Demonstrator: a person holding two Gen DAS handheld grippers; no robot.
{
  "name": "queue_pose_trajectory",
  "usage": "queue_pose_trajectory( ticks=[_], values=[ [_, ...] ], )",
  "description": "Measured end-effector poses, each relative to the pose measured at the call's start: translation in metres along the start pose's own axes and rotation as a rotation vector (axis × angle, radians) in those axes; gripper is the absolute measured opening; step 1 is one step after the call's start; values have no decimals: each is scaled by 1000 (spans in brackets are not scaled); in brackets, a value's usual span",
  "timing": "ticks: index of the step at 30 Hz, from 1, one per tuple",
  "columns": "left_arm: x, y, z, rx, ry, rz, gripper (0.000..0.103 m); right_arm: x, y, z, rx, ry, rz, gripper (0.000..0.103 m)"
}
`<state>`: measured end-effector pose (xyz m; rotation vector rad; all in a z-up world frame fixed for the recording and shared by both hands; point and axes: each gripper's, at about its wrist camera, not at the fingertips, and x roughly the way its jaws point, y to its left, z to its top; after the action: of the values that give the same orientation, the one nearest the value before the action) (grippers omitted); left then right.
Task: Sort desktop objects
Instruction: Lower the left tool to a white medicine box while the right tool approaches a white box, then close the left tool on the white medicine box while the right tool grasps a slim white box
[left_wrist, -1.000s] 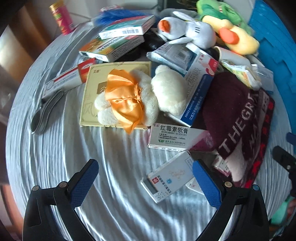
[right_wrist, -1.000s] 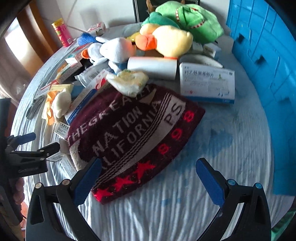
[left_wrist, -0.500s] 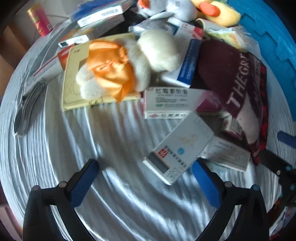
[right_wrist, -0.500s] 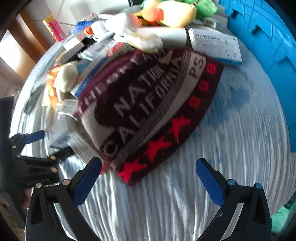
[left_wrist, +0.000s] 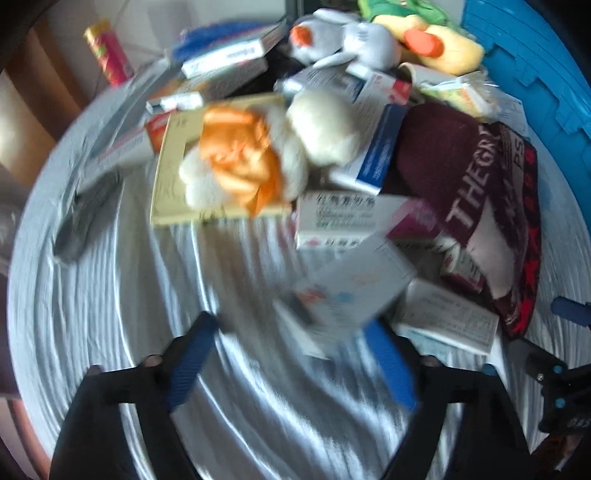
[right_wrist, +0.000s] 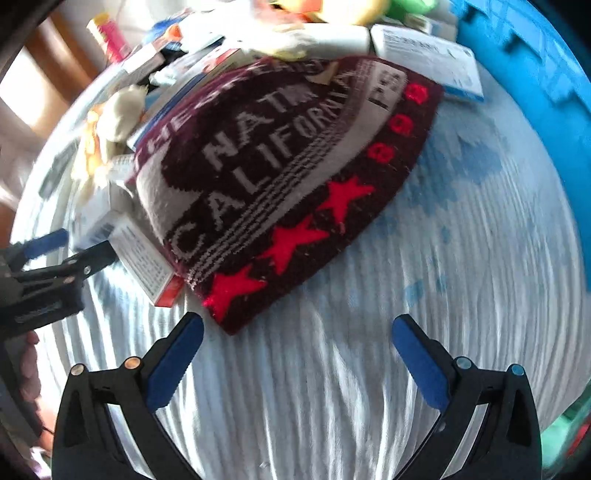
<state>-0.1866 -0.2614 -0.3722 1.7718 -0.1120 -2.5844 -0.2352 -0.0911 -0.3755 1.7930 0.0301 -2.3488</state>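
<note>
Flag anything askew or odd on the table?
Nothing is spilled or visibly damaged, but it is an unsorted heap. The dark maroon knitted beanie with red stars is draped over several white medicine boxes, and the cream plush toy with an orange cloth sprawls across a flat yellow box.

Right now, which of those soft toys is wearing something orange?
The cream plush lying on the yellow box: it has orange cloth tied round it. The white rabbit and yellow duck behind only have orange beaks.
</note>
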Motion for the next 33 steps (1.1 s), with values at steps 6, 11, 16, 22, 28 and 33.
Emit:
queue_pose_trajectory(
  ticks=[6,11,16,22,28,33],
  values=[
    [0,-7,-11,-6,-16,-36,39,-23,7,-2,-66,-45,49,49],
    [-15,4,-21,-59,-18,-4,38,-48,39,0,-118,-93,145,44],
    [-29,29,-37,-116,-5,12,38,-39,69,3,-173,-118,189,43],
    [12,58,-13,-164,23,6,39,-3,88,17,-264,-121,157,44],
    [11,54,-11,-195,-9,6,47,9,89,21,-344,-135,128,43],
    [5,49,-16,-196,-12,14,43,15,90,12,-389,-69,132,40]
  ],
)
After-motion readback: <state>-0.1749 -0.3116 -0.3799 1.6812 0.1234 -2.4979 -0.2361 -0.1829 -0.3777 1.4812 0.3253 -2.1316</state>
